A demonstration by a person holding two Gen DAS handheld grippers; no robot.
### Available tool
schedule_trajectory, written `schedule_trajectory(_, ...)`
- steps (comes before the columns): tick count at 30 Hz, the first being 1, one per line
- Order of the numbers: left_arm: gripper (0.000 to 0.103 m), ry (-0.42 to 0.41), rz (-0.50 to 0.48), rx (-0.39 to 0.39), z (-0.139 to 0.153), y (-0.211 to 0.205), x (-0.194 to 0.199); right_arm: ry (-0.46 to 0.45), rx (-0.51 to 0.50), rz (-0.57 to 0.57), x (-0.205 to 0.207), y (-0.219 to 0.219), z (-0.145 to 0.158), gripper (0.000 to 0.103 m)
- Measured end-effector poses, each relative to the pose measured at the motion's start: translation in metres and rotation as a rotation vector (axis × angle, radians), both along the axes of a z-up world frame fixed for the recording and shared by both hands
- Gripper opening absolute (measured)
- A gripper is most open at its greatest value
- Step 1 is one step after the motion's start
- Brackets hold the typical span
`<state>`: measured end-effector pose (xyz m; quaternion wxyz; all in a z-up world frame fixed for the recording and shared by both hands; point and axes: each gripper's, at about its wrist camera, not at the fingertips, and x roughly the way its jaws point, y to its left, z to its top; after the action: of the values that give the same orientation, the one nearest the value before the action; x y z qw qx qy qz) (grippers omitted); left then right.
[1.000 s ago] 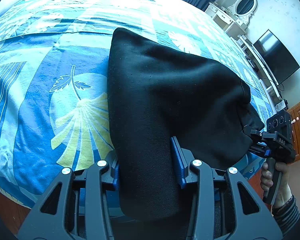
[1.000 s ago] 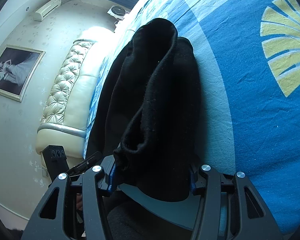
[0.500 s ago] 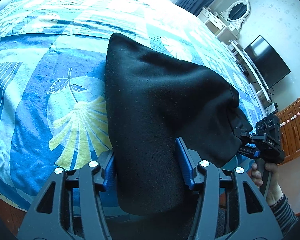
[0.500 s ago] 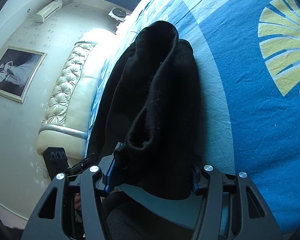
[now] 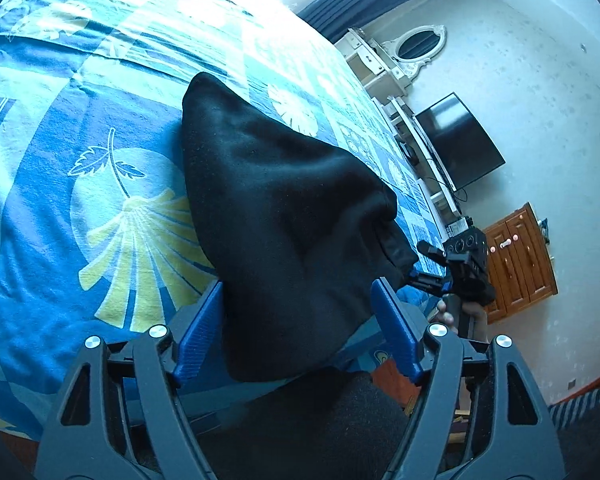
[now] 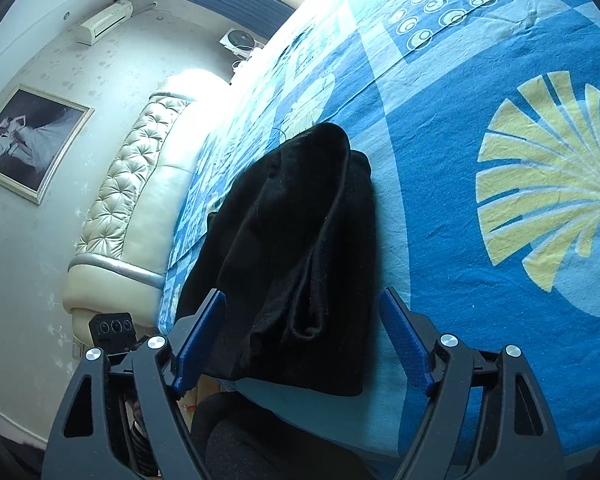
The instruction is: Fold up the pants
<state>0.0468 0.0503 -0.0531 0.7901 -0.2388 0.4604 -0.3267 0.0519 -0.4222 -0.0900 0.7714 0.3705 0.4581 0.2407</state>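
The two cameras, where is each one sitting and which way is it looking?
Left wrist: sits on the left gripper, looking across the bed toward the TV wall; shows its open jaws around the pants, plus the right gripper and hand.
Right wrist: sits on the right gripper, looking along the bed toward the headboard; shows its open jaws and the left gripper's camera block.
Both see the pants and bed.
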Motion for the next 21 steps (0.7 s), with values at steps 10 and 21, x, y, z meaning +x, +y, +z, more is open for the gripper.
schedule_trajectory(10, 0.085, 0.07, 0.044, 0.033, -0.021, 0.007, 0.053, 0.016, 0.023, 0.032, 0.044, 0.009, -0.014, 0.082)
schedule_trajectory(21, 0.042, 0.162, 0.042, 0.093, -0.049, -0.034, 0.1, 0.016, -0.053, 0.137, 0.064, 0.049, -0.024, 0.059)
